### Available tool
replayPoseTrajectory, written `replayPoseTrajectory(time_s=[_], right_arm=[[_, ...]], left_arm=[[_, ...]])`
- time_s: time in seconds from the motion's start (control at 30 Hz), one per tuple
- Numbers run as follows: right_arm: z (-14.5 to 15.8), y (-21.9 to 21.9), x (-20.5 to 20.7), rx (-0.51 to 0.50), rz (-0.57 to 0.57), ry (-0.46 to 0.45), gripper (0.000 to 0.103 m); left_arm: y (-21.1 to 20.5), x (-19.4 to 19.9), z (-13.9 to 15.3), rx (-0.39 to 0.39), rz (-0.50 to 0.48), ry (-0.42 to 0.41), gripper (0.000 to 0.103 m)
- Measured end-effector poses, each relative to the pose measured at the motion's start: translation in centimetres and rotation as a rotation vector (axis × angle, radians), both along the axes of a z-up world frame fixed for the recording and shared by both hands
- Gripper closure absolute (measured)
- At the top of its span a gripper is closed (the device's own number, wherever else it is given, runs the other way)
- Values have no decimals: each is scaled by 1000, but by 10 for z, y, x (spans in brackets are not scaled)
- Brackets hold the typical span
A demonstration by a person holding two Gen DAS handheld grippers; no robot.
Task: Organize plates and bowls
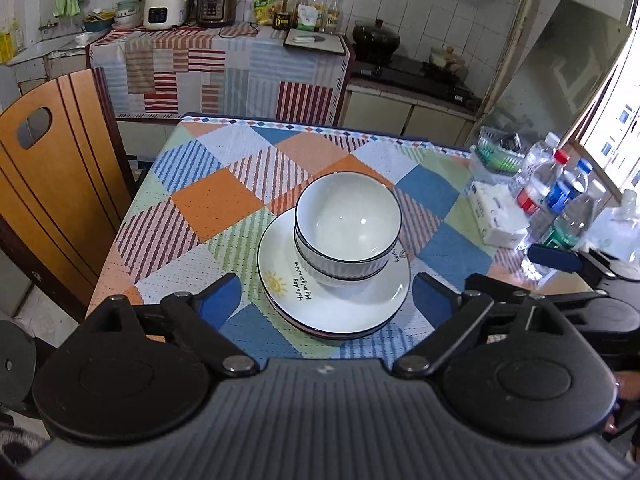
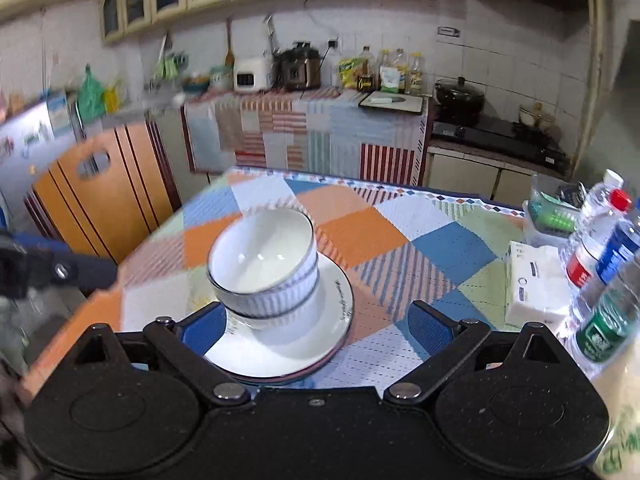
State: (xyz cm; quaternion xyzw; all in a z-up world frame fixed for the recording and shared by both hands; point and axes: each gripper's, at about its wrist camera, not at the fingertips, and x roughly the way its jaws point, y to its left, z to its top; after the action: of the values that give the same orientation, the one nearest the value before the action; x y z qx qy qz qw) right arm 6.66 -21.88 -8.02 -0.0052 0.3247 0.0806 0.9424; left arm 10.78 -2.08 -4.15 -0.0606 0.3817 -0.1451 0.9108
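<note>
Two white ribbed bowls (image 1: 347, 227) with dark rims are nested and stand on a stack of white plates (image 1: 334, 304); the top plate bears a sun drawing and writing. The stack rests on the chequered tablecloth (image 1: 216, 200). My left gripper (image 1: 326, 300) hovers above and in front of the stack, its blue pads wide apart with nothing between them. In the right wrist view the same bowls (image 2: 262, 264) and plates (image 2: 280, 344) lie ahead, and my right gripper (image 2: 316, 330) is open over them, its pads clear of the crockery.
Water bottles (image 1: 560, 196), a tissue pack (image 1: 498, 216) and a green basket (image 1: 498, 152) crowd the table's right side. A wooden chair (image 1: 56, 176) stands at the left. Behind the table run a cloth-covered counter with cookers and a stove (image 1: 416, 72).
</note>
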Motion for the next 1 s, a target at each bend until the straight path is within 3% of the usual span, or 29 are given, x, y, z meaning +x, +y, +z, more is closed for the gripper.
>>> replayPoseTrajectory(time_s=[0.27,0.4,0.6,0.73,1.0], right_arm=[[25,2,-45,-14,-71,-82,4],[31,4,-59,-9,-82,-72,4],[32,15,-71,-115,-114,-55,3],[31,17,-78,-103,-112,-39,3],[26,14,-83,-95,-144,-2,3]], left_arm=[[8,-30,7,27,47,-42,7],[10,-41,7,45,57,-60,3],[8,-54,5,85,77,-107,1],[10,-59,2,79,95,-122,0],[16,-65,-9,114,129,-76,0]])
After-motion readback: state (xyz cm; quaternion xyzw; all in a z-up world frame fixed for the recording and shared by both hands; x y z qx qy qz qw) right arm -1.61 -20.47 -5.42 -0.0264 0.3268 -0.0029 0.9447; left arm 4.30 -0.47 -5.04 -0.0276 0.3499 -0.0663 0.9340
